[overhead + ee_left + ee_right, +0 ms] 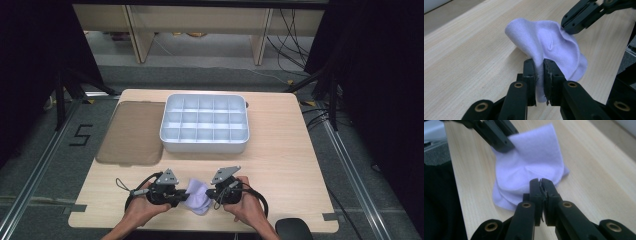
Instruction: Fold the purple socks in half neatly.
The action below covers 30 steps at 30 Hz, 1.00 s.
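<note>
left gripper (539, 65) pinches purple cloth (549, 42) | right gripper (540, 183) pinches it too | well before the white tray (204, 145) | pulling apart hard could make it slip out

One lilac cloth (197, 196) — one white divided tray (204, 144) — one brown mat (131, 132) — two tongs.

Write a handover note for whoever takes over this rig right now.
Left tongs: shut on the cloth, pinching one edge.
Right tongs: shut on the cloth at another edge.
Cloth: lilac, crumpled, held between both tongs at the near edge of the table.
Tray: white, with empty compartments, at the table's far middle; brown mat to its left.
Done: cloth gripped by both tongs.
Left: probably fold it and put it in the tray.
</note>
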Each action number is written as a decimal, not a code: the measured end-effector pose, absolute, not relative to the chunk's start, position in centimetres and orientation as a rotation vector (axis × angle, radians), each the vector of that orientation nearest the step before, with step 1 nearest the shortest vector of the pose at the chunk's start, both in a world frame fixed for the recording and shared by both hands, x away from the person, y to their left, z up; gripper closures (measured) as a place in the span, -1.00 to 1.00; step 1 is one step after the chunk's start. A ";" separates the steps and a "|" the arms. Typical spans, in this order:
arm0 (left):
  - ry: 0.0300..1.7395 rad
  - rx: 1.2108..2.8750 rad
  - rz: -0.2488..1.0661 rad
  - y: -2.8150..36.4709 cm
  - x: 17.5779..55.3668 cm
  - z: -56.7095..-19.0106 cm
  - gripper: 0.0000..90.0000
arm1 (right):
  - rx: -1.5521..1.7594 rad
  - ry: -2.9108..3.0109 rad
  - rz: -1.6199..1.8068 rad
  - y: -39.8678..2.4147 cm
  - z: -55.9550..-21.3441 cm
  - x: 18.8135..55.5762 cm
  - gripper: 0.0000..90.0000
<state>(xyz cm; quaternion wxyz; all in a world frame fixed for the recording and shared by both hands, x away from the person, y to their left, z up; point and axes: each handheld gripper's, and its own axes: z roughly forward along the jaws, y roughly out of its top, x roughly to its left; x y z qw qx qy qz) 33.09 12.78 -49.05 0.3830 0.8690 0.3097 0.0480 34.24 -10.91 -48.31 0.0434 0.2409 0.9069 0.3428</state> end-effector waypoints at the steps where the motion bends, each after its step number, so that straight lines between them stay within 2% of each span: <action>1: 0.790 2.222 0.129 12.8 33.0 -49.0 0.77 | 0.734 2.788 1.015 -10.9 -48.4 34.3 0.96; 14: 0.727 2.204 0.161 11.6 32.4 -48.2 0.74 | 0.777 2.800 0.995 -11.0 -49.3 34.7 0.97; 25: 0.663 2.182 0.129 9.3 31.8 -48.2 0.74 | 0.820 2.815 1.019 -11.1 -49.4 35.0 0.97; 30: 0.620 2.234 0.116 8.4 31.9 -48.9 0.73 | 0.829 2.813 1.028 -11.3 -49.4 35.1 0.97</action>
